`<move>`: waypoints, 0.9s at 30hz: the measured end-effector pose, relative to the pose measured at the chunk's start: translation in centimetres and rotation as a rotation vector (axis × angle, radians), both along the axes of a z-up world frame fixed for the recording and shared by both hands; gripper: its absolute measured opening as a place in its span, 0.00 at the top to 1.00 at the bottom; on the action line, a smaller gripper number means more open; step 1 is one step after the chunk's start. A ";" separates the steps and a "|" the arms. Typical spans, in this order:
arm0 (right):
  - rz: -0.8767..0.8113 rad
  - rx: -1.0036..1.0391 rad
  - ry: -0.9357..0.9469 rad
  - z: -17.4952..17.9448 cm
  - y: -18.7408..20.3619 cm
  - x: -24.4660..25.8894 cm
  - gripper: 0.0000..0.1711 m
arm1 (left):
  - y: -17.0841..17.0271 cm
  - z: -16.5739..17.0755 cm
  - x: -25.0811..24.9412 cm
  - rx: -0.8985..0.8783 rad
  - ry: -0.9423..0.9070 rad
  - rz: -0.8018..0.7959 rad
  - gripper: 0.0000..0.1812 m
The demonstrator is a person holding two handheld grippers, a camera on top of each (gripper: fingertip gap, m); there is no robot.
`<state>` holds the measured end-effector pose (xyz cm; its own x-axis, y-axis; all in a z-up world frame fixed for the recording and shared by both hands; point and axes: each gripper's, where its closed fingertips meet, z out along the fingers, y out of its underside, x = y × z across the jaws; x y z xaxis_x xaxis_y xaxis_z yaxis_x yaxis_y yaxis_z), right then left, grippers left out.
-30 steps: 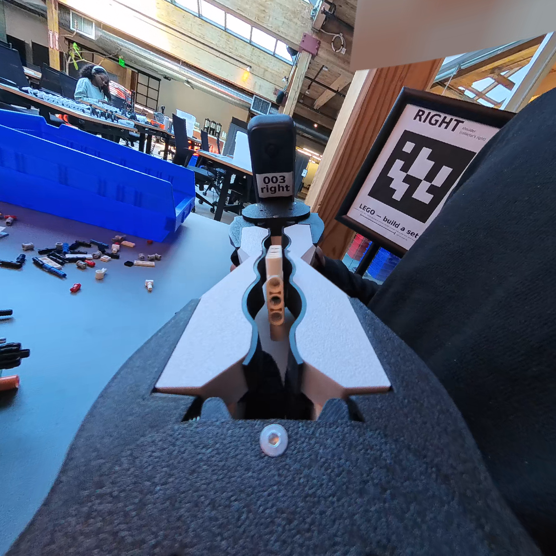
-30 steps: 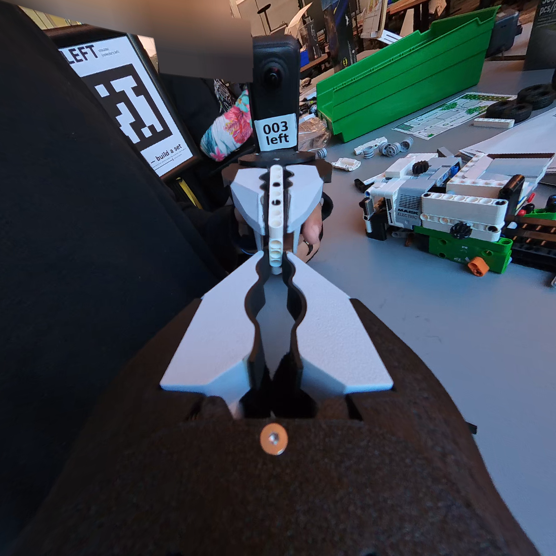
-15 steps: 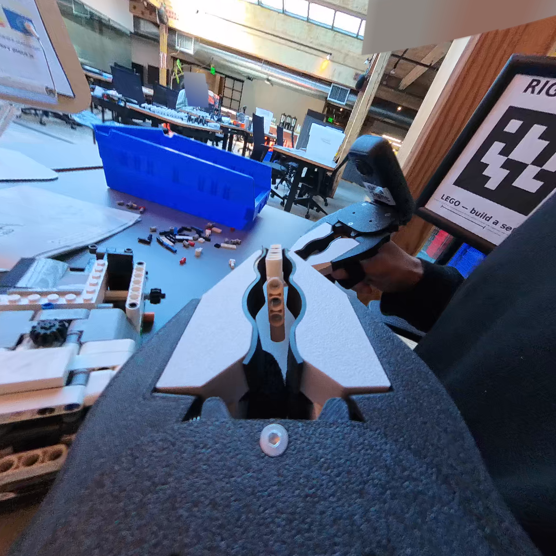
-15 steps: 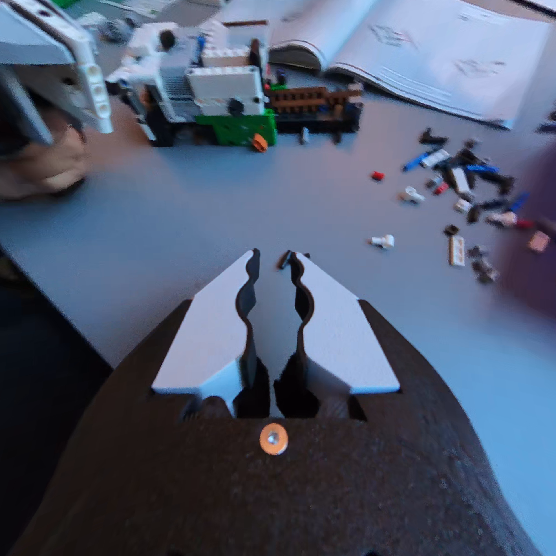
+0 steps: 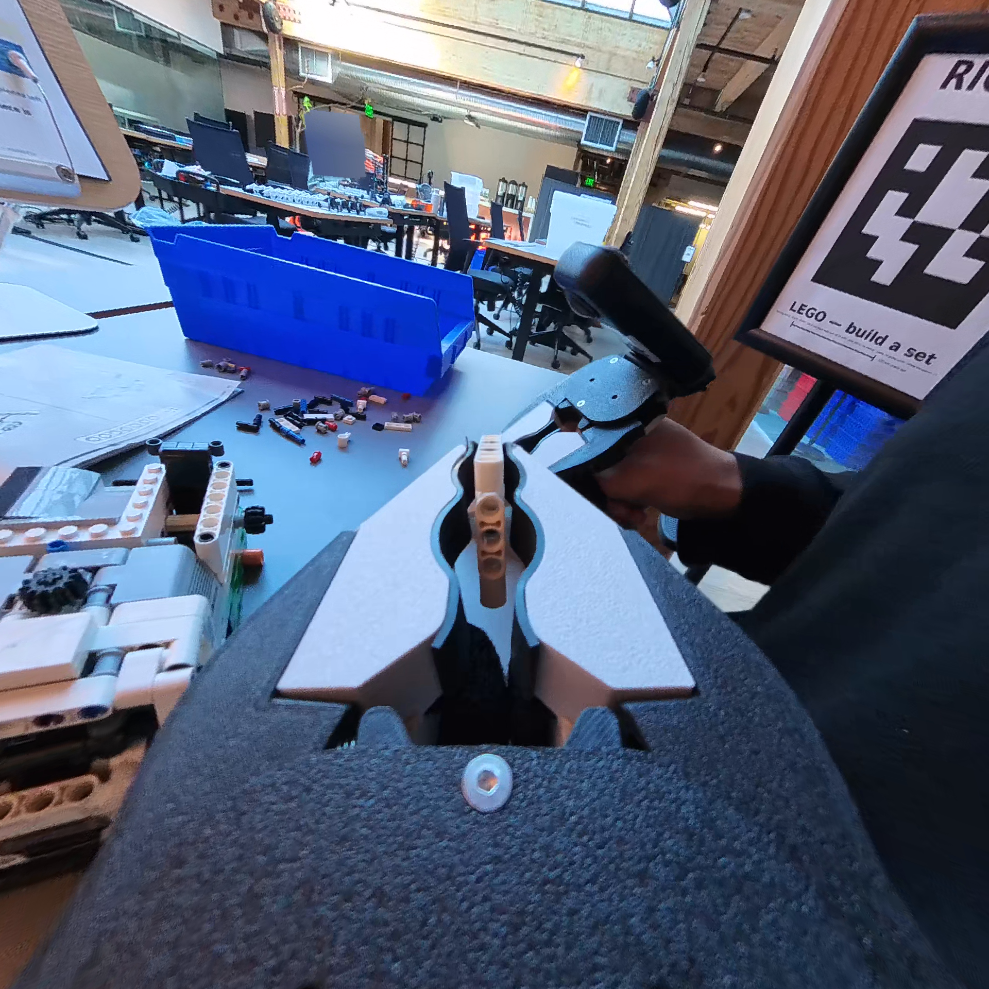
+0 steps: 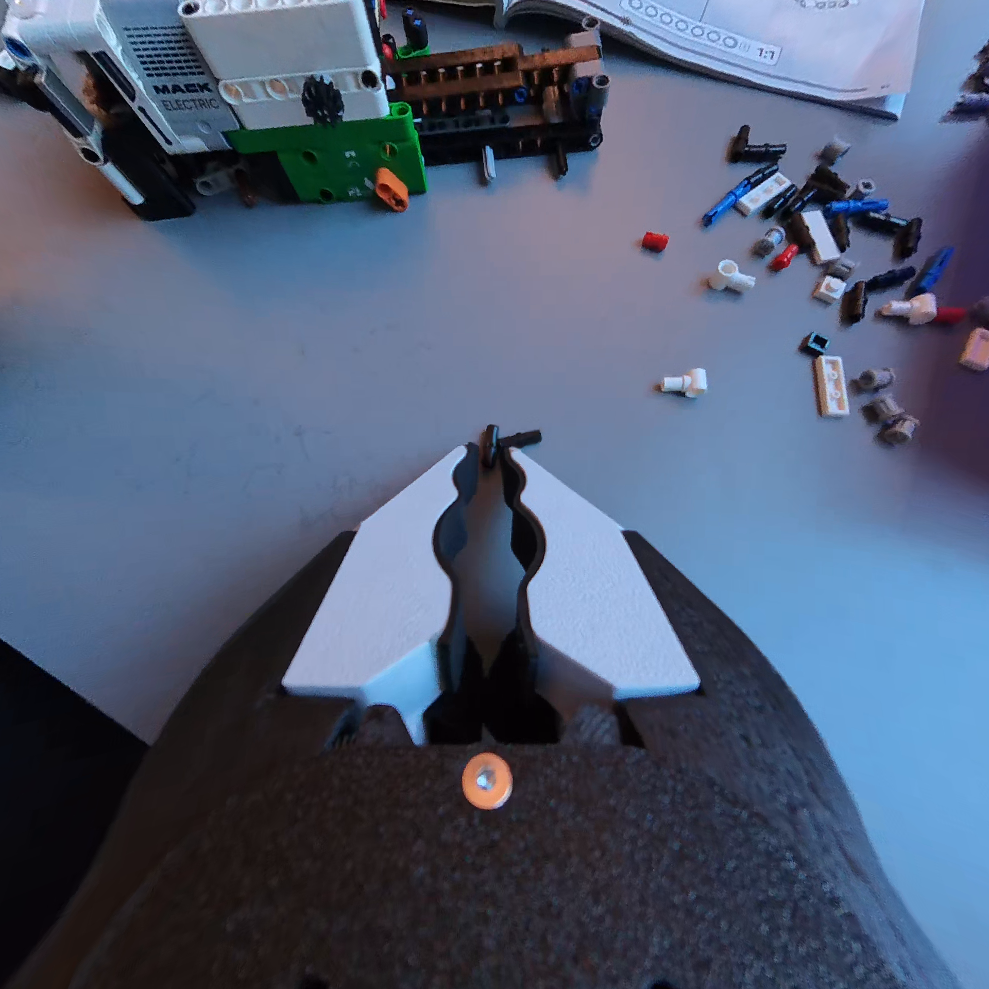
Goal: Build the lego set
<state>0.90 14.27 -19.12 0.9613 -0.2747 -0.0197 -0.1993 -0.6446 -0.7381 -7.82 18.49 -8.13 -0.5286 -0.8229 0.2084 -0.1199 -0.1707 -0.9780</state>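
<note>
My left gripper [image 5: 489,447] is shut on a white beam with holes [image 5: 489,514] and holds it upright above the table. My right gripper [image 6: 488,449] is shut on a small black connector pin [image 6: 497,441] at its fingertips, pointing down over bare grey table. It also shows in the left wrist view [image 5: 588,423], held by a hand to the right of the beam. The part-built white and green truck [image 6: 278,107] stands at the far left of the right wrist view. In the left wrist view the truck [image 5: 107,599] is at the left.
Several loose small pieces [image 6: 824,251] lie to the right of the truck; they also show in the left wrist view [image 5: 332,417]. An open instruction booklet [image 6: 749,43] lies behind them. A blue bin [image 5: 321,316] stands farther back. A framed sign [image 5: 883,225] stands at the right. There is about 15 cm between the tips of the two grippers.
My right gripper has left the beam and swung down over the table, carrying the black pin. My left gripper has turned left with the beam, so the truck is now in view.
</note>
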 end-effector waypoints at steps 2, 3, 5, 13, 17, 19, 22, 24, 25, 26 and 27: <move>0.034 -0.011 -0.023 0.0 0.4 -0.1 0.98 | 0.0 -0.2 0.0 0.026 -0.001 0.015 0.97; 0.055 -0.025 -0.029 0.0 0.4 -0.2 0.98 | 0.0 -0.3 0.0 0.033 -0.001 0.018 0.97; 0.133 -0.092 -0.029 0.2 -0.3 -0.4 0.98 | 0.0 -0.2 0.0 0.039 -0.005 0.027 0.97; 0.444 -0.890 -0.141 4.2 -9.0 6.8 0.98 | 0.1 -0.4 -0.1 0.092 -0.019 0.070 0.96; 0.507 -1.268 -0.108 2.5 -12.1 9.5 0.98 | 0.0 -0.6 -0.1 0.124 -0.025 0.083 0.96; 0.544 -1.358 -0.133 2.3 -12.6 9.8 0.98 | 0.0 -0.6 -0.1 0.143 -0.030 0.093 0.96; 0.599 -1.448 -0.173 1.8 -12.7 9.9 0.98 | 0.1 -0.7 -0.1 0.155 -0.032 0.100 0.96; 0.627 -1.495 -0.195 1.5 -12.8 9.9 0.98 | 0.0 -0.7 -0.1 0.156 -0.029 0.098 0.96; 0.650 -1.511 -0.207 1.4 -12.9 9.9 0.98 | 0.0 -0.7 -0.1 0.157 -0.029 0.097 0.96; 0.676 -1.513 -0.224 1.2 -12.7 9.9 0.98 | -0.1 -0.7 -0.2 0.160 -0.031 0.094 0.96; 0.700 -1.514 -0.225 1.0 -12.7 9.7 0.98 | -0.2 -0.7 -0.2 0.165 -0.033 0.090 0.96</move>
<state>10.63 1.57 -18.09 0.8451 0.5345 -0.0116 0.4281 -0.6636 0.6135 -8.02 18.34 -8.87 -0.4554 -0.8888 0.0506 -0.0784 -0.0166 -0.9968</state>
